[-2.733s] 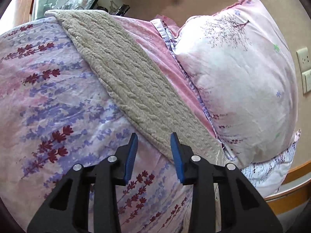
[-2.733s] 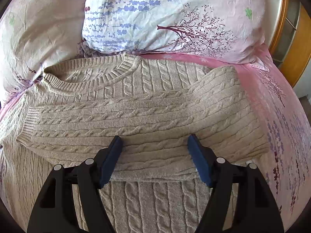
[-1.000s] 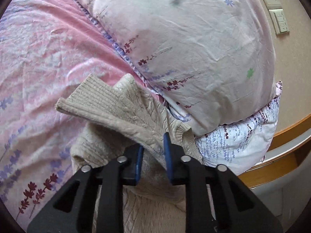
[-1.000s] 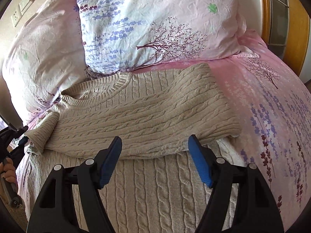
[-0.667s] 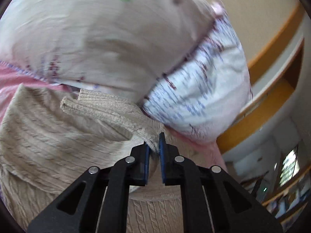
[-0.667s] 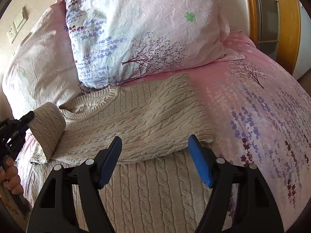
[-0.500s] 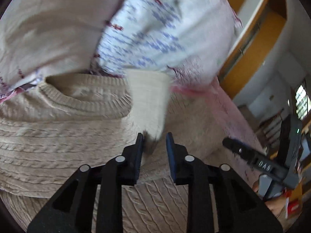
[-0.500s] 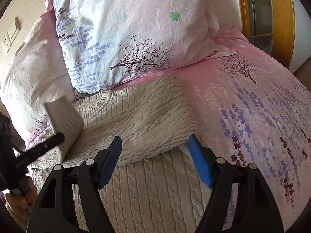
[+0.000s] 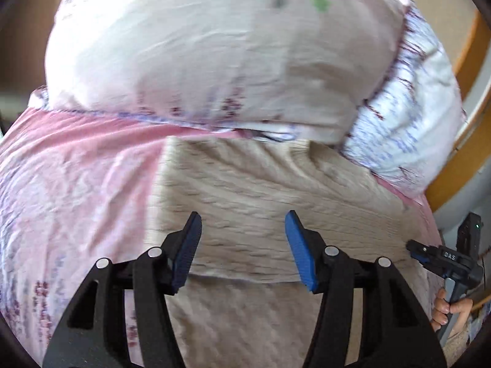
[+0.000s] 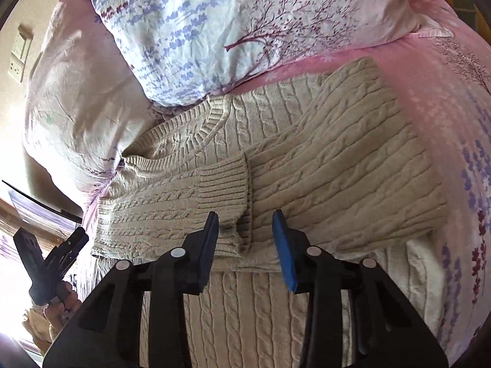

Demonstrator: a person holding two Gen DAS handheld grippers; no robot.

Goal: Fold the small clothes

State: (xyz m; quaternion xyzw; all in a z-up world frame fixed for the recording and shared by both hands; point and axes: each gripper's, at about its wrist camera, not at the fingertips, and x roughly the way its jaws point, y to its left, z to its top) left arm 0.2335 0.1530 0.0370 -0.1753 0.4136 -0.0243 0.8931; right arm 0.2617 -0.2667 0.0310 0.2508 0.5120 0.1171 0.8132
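Beige cable-knit sweater (image 9: 260, 202) lies on the pink bedspread (image 9: 76, 190), top edge tucked against the pillows (image 9: 214, 61); left view is motion-blurred. Left gripper (image 9: 242, 245) hovers above the folded part, jaws just been opening, nothing between them, so released.

Right view: sharper. Both sleeves are folded across the chest, and the ribbed cuff (image 10: 224, 190) of one overlaps the other sleeve (image 10: 353, 178). Right gripper (image 10: 245, 242) sits above the cuff's lower corner, jaws just been closing; the cuff edge shows in the gap, but the pads don't press on it, so not grasping. Other tool is visible bottom-left, in a hand (image 10: 58, 306).

Risks:
- A shallow pinch takes only the top layer, so the sleeve drags off.
- The collar near the pillows may snag when the body folds up.
- Thick knit springs back, and the fold opens.
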